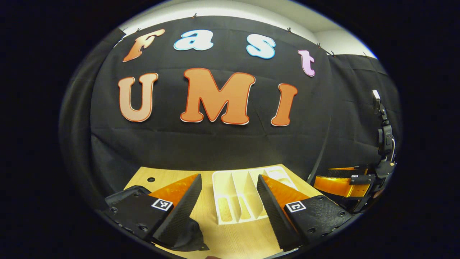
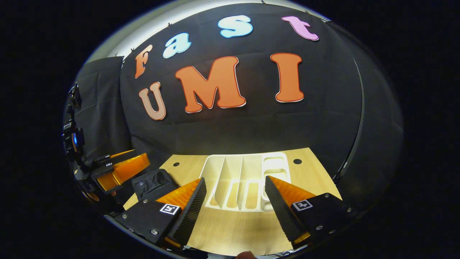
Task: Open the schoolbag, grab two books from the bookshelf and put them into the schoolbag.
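The schoolbag (image 1: 183, 233), a dark fabric shape, lies on the wooden table (image 1: 233, 241) directly under the left finger of the left gripper (image 1: 230, 212) in the left gripper view, with another fold of it showing past that finger's outer side. That gripper's two fingers stand spread wide with nothing between them, hovering over the near part of the table. Just ahead of the gap between them sits the white bookshelf (image 1: 248, 194), a low plastic rack with upright dividers and slotted openings in its floor through which the wood shows; no books can be made out in its compartments. Off to this gripper's right, farther away, the other gripper shows as an orange and black body with a dark handle rising above it.

In the right gripper view, the right gripper (image 2: 235, 207) is likewise wide open and holds nothing, above the near table edge. The bookshelf (image 2: 244, 180) lies straight ahead of the gap, its dividers running away from the camera. The schoolbag (image 2: 152, 183) sits to the left of this gripper's left finger, near the table's left edge, and beyond it the left gripper (image 2: 122, 169) hangs at the side. Behind the table hangs the black cloth wall (image 2: 251, 126).
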`<state>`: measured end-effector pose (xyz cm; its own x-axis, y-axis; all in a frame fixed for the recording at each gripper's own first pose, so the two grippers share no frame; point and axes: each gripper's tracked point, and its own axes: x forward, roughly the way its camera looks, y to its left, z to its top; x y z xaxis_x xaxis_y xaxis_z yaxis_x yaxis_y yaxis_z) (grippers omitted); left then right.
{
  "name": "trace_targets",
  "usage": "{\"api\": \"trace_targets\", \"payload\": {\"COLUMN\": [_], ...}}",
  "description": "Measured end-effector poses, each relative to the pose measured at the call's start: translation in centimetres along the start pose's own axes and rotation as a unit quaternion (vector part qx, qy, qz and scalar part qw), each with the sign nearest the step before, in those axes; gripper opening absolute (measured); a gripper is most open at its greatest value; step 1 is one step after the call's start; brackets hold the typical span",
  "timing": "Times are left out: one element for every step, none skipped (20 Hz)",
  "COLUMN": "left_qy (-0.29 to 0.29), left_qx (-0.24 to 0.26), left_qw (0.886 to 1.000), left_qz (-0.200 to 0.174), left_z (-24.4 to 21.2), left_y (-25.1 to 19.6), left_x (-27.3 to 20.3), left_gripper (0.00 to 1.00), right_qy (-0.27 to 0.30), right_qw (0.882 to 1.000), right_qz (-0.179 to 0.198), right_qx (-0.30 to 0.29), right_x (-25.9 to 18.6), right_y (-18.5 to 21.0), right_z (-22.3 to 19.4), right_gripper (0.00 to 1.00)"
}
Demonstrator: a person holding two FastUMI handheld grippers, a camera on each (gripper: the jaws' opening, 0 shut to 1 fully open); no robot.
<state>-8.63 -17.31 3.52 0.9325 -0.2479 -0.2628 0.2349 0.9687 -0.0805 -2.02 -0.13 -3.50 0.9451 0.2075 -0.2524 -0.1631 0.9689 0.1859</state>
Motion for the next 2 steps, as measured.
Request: {"api": "trace_targets", "payload": {"left_qy": [-0.012, -0.021], "left_qx": [0.002, 0.004], "left_qw": [1.0, 1.0], "left_qz": [0.007, 0.013], "left_z": [0.6, 1.2], "left_y": [-0.1, -0.4], "left_x": [-0.4, -0.6], "left_gripper": [0.98, 0.98], "right_qy": [-0.01, -0.024], "right_qw": [1.0, 1.0], "right_qz": [0.003, -0.001], "right_qx": [-0.002, -0.005], "right_x": [-0.3, -1.7], "right_y": [-0.1, -0.7], "right_z": [0.6, 0.5], "right_gripper": [0.98, 0.98]}}
